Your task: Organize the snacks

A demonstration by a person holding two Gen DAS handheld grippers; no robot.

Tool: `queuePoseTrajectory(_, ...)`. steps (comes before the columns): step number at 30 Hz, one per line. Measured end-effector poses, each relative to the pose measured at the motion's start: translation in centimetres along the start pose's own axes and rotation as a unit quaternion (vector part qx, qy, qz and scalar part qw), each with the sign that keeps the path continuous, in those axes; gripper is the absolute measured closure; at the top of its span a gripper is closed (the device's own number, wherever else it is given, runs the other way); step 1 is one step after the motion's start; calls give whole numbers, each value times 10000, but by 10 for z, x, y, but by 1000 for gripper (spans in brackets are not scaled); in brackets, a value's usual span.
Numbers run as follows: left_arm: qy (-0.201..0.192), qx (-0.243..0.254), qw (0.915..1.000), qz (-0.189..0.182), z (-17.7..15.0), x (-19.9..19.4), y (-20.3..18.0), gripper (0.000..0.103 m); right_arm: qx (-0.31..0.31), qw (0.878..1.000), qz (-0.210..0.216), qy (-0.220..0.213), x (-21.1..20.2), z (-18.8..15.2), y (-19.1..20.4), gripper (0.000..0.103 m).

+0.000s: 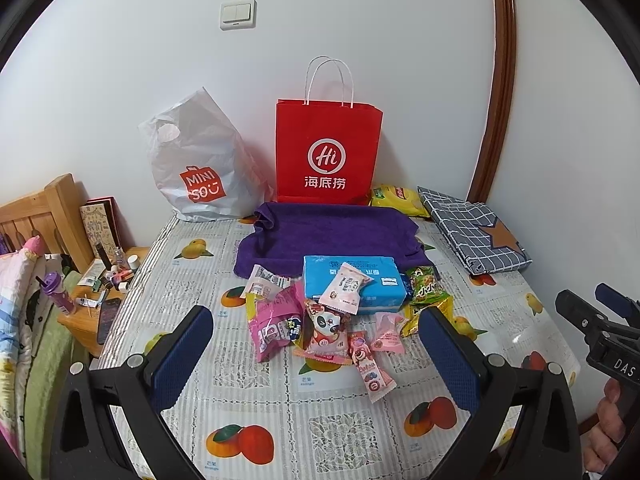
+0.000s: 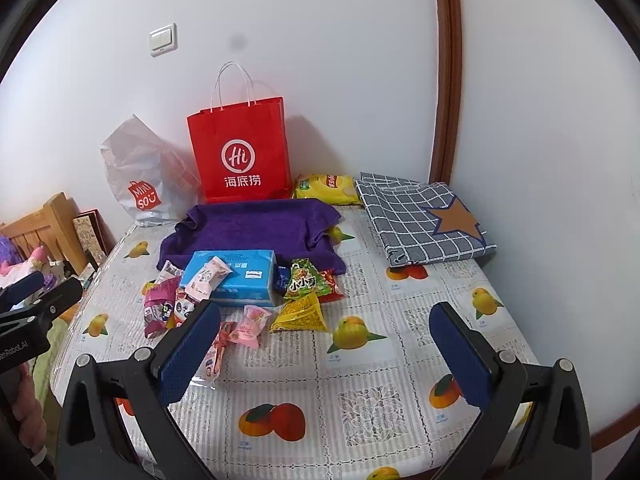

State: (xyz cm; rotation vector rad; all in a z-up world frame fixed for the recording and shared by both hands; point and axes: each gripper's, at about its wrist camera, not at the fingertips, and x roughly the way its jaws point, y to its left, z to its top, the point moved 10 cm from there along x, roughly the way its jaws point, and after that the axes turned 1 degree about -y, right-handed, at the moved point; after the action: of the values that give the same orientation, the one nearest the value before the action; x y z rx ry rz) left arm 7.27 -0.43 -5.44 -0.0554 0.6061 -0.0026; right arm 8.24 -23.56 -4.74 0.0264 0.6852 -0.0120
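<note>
While both grippers hang spread and empty, the snacks (image 1: 320,320) lie heaped just ahead of the left gripper (image 1: 316,354), ahead-left of the right gripper (image 2: 326,346). Best take a loose outer packet first, pinching its flat edge low to the surface (image 2: 360,408).

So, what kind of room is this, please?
Probably a bedroom at home: a wooden bed frame with bedding stands beside the table, and a small nightstand holds cosmetics.
</note>
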Motion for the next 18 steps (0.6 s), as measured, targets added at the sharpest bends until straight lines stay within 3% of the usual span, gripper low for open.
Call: queuePoseTrajectory(18,-12,10,10000,27,1,-3,-1,0,36,10000,19,-27,-4,0,3,0)
